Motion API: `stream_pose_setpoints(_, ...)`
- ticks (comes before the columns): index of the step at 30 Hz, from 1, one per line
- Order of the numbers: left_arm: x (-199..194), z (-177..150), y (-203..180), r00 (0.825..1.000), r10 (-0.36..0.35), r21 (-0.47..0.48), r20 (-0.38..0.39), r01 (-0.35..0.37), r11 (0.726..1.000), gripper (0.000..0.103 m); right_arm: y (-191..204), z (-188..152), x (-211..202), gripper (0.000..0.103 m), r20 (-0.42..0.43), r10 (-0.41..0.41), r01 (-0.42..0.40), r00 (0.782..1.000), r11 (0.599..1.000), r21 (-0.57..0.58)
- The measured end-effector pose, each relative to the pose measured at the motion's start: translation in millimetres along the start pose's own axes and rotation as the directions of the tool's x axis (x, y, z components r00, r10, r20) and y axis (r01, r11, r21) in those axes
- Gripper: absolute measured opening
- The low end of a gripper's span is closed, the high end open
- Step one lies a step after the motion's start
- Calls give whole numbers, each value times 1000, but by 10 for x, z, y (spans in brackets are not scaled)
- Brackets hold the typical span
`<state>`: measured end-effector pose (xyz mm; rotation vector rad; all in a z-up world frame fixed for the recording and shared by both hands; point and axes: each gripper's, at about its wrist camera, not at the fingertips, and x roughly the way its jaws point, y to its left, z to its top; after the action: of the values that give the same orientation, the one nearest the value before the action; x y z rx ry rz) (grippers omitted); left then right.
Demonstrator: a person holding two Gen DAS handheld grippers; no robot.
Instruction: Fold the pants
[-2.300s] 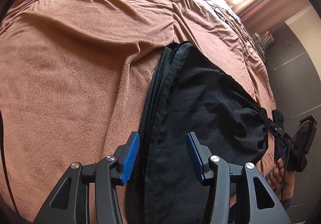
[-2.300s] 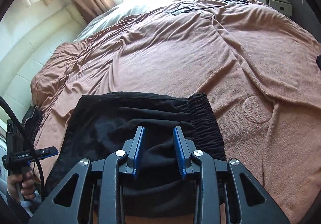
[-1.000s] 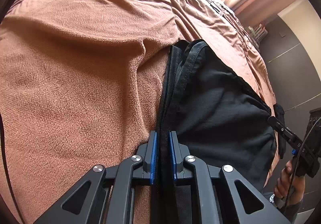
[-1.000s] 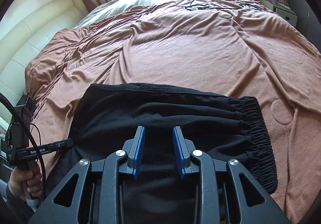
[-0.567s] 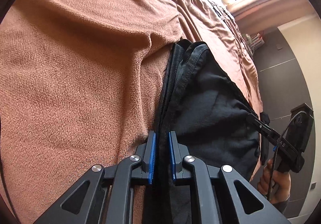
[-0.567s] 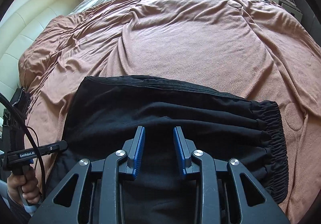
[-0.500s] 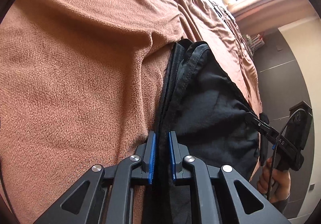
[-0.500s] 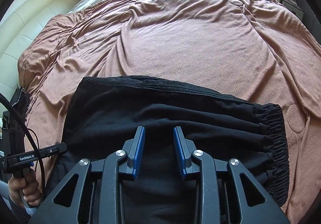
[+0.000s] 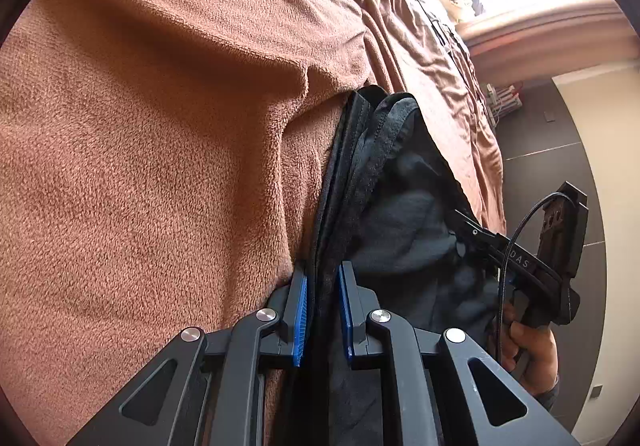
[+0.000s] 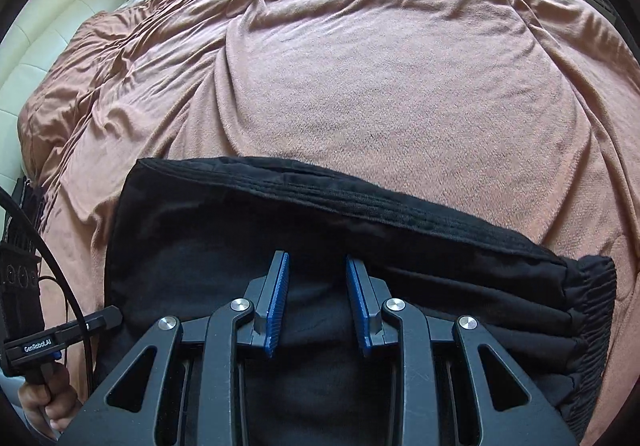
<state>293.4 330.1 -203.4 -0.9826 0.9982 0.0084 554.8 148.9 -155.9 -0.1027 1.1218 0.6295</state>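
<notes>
Fingers (image 9: 301,316) of the left gripper (image 9: 323,316) stand close together with the stacked hem edge of the black pants (image 9: 404,214) running up between the blue pads; the cloth fills the narrow gap and the pads seem to pinch it, though a sliver of space on either side leaves the firmness of that grip uncertain. The right gripper (image 10: 318,304) has its fingers (image 10: 276,304) moderately apart over the dark fabric in the lower middle of its view; whether any cloth is bunched between them I cannot tell.

The pants (image 10: 320,246) lie on the brown blanket (image 10: 380,86) of the bed, already doubled into a broad block. The ribbed elastic waistband (image 10: 596,330) sits at the lower right of the right wrist view, and layered seams run along the upper edge.

Judging by the soft drape and small puckers, this is light, limp woven cloth. It will sag and slide layer over layer when raised, so a hold should take all the stacked edges at once. Hemmed edges and the thick waistband look like the firmest places to grip. The fleecy blanket will probably drag at the fabric.
</notes>
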Motion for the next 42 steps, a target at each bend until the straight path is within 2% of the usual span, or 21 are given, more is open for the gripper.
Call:
stream_pose_setpoints(10, 36, 56, -6, 1000, -2, -33, 0, 2, 999, 14, 96, 206, 291, 6, 35, -40, 40, 999, 999, -9)
stream_pose_setpoints(16, 30, 21, -59, 1000, 26, -20, 2, -26, 999, 14, 91, 300, 387, 3, 28, -32, 32, 999, 999, -22)
stream_pose_setpoints(18, 26, 9, -73, 1000, 29, -17, -3, -29, 999, 18, 82, 325, 409, 2, 26, -31, 31, 999, 999, -16)
stream_pose_setpoints(24, 6, -98, -125, 999, 44, 6, -15, -44, 999, 20, 141, 408, 408, 1, 12, -56, 56, 998, 998, -37)
stream_pose_setpoints(31, -38, -201, -101, 999, 43, 18, -13, -42, 999, 20, 113, 371, 20, 1, 64, 11, -11, 998, 1000, -3)
stream_pose_setpoints(34, -41, -217, -104, 999, 43, 24, -14, -43, 999, 20, 180, 231, -164, 1, 78, -14, 17, 997, 999, -32)
stream_pose_setpoints(42, -45, -276, -129, 999, 47, 29, -8, -47, 998, 20, 212, -257, -612, 1, 111, 9, -3, 994, 998, -58)
